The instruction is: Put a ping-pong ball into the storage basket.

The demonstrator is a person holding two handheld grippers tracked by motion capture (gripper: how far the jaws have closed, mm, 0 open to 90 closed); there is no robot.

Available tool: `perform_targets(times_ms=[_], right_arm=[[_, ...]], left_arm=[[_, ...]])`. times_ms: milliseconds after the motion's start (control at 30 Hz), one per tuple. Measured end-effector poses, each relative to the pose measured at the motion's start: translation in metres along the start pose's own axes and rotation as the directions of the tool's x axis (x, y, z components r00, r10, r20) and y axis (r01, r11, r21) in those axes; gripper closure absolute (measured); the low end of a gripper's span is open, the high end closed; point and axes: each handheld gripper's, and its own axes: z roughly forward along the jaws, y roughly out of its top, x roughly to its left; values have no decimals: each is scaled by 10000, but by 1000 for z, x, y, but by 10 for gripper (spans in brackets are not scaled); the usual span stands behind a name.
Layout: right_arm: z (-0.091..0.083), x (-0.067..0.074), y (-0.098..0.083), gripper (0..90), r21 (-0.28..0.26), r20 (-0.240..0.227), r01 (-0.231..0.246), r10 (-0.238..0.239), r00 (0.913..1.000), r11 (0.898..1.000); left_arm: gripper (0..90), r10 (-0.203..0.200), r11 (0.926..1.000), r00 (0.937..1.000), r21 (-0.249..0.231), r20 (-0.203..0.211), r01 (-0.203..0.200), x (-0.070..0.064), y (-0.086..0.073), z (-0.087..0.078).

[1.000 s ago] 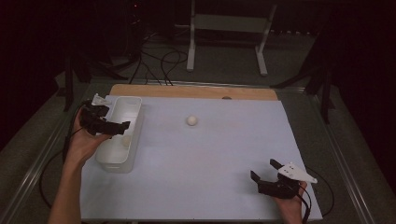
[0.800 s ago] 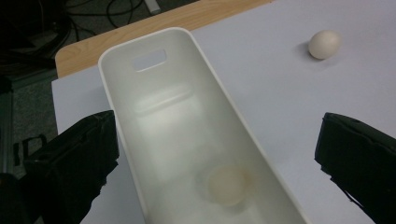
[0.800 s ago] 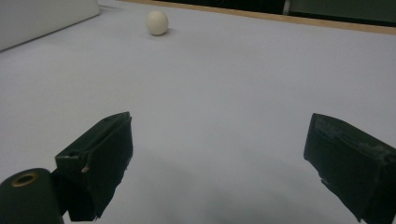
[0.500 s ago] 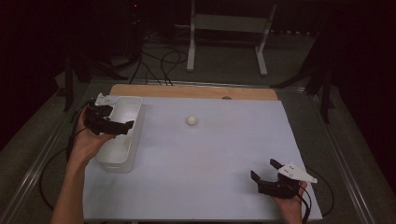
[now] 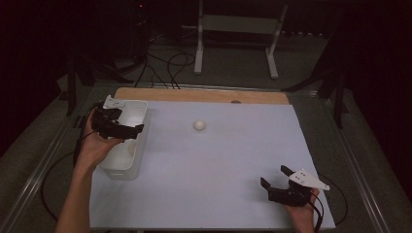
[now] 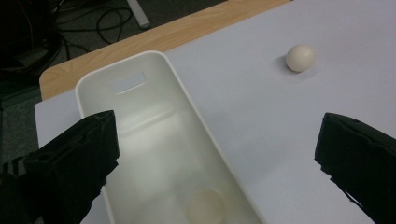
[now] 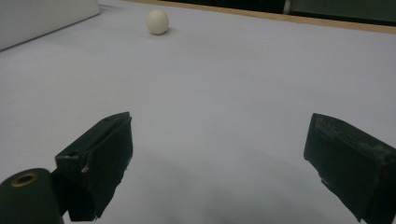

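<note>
Since a second ago the left gripper (image 5: 127,130) has lifted a little and edged toward the far end of the white bin (image 5: 112,167), while the right gripper (image 5: 276,181) has stayed put at the near right of the surface (image 5: 218,170).

Now the left gripper hangs over the bin with its jaws spread wide and nothing between them. In the left gripper view one jaw sits over the bin's interior and the other over the pale sheet beside it. Down in the bin, at its near end, lies a ball in the bin (image 6: 204,207), round, off-white and matte, resting on the floor close to the long wall.

A second ball (image 5: 199,125) lies out on the open surface, well apart from the bin and toward the far edge. It is the same kind: small, smooth, creamy white, with a soft shadow under it. I can see no seam, print or mark on either ball.

The bin itself is a long white plastic tub with rounded corners and a slot handle (image 6: 127,81) cut in the far wall. It carries no label that I can read.

The right gripper rests low, jaws also wide apart and holding nothing, pointed across the sheet toward the loose ball. A strip of bare wood (image 5: 204,95) shows along the far edge.
</note>
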Motion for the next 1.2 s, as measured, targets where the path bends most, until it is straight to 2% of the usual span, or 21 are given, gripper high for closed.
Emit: perform_targets(times_ms=[733,1200], right_arm=[[-1,0,0,76,-29,-3,-10,10,10000,10000],[-2,0,0,76,-63,16,-34,34,10000,10000]], left_arm=[[5,382,9991,9990,-173,217,-378,-20,16,6],[7,481,9986,9979,-250,431,-470,-29,24,13]])
